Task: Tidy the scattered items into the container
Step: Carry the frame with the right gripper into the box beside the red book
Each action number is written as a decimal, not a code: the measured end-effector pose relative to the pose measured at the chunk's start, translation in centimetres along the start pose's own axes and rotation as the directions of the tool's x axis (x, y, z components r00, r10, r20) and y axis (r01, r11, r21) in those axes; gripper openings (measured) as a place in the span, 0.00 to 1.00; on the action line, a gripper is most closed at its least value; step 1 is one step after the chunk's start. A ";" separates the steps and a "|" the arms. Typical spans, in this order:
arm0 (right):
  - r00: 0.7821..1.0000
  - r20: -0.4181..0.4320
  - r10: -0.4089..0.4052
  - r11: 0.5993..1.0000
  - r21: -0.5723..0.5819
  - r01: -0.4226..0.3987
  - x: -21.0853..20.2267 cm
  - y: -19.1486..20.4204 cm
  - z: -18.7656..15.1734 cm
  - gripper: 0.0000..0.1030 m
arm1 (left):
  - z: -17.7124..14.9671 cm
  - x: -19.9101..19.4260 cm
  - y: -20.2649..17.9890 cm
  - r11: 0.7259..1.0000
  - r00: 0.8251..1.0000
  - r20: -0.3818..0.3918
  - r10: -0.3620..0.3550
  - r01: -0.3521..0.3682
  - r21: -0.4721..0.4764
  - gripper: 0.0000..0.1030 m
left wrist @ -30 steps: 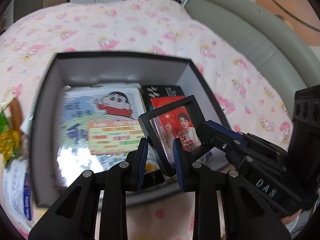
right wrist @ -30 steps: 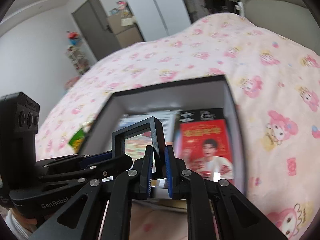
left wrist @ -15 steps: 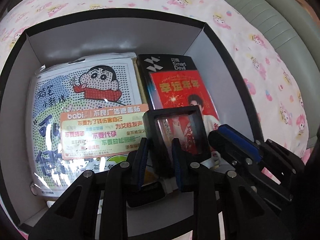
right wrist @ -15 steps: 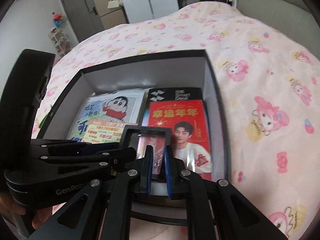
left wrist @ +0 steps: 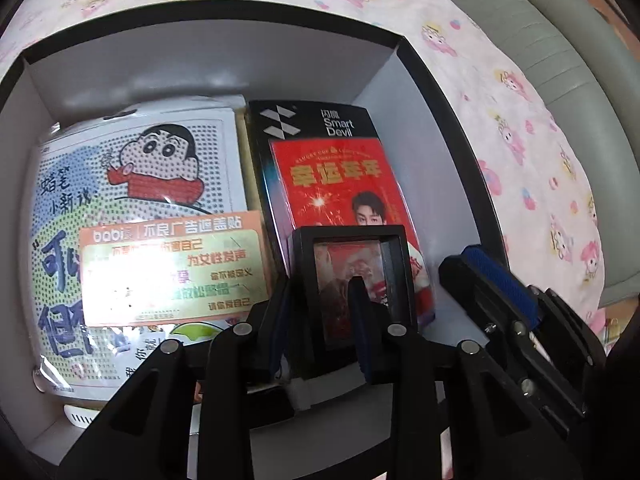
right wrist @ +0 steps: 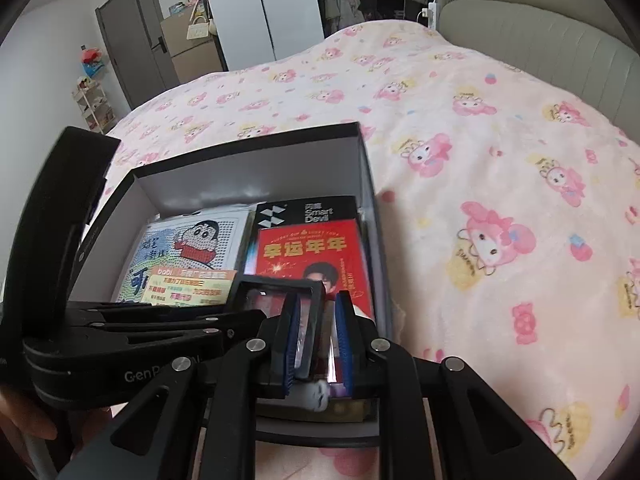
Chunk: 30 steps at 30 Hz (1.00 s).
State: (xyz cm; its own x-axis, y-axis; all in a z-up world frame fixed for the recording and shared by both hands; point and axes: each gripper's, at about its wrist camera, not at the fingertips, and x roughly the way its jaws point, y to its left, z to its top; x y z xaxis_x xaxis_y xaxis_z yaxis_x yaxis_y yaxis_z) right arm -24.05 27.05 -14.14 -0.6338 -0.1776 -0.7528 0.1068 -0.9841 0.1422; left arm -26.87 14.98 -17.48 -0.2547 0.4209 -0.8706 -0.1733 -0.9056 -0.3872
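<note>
Lowered frame (left wrist: 352, 280) hides red package's (left wrist: 340, 176) bottom.

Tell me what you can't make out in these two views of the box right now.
- Small black frame: in the left wrist view, glare and the left tongs cover its picture.
- Red card pack: lower half hidden by the frame in both views.
- Box: near floor blocked by the right tongs.
- Orange sticker: glare washes out its print.

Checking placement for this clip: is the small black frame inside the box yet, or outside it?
Inside: the black frame sits within the box walls, over the red package, between the left claw fingers. Whether it rests there, cannot tell.
</note>
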 end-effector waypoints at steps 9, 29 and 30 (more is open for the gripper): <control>0.999 0.024 0.023 1.000 0.003 -0.023 -0.6 0.1 0.0 0.16 | -1.0 -2.4 0.4 0.992 0.987 0.128 0.100 -0.090 -0.084 0.29; 0.999 0.042 0.027 0.999 0.038 -0.029 -1.1 -0.9 0.1 0.17 | -2.7 -3.1 0.0 0.984 0.988 0.059 0.145 -0.137 -0.115 0.26; 0.999 0.042 0.027 0.999 0.037 -0.028 -1.1 -0.9 0.1 0.17 | -2.8 -3.3 0.2 0.980 0.985 0.059 0.163 -0.155 -0.122 0.26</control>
State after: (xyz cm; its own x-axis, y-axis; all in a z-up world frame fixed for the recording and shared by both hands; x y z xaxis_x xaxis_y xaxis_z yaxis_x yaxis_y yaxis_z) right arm -23.55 28.09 -13.33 -0.6623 -0.2032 -0.7212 0.0959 -0.9776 0.1874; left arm -23.36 13.28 -15.51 -0.3357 0.2700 -0.9024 -0.0146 -0.9594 -0.2816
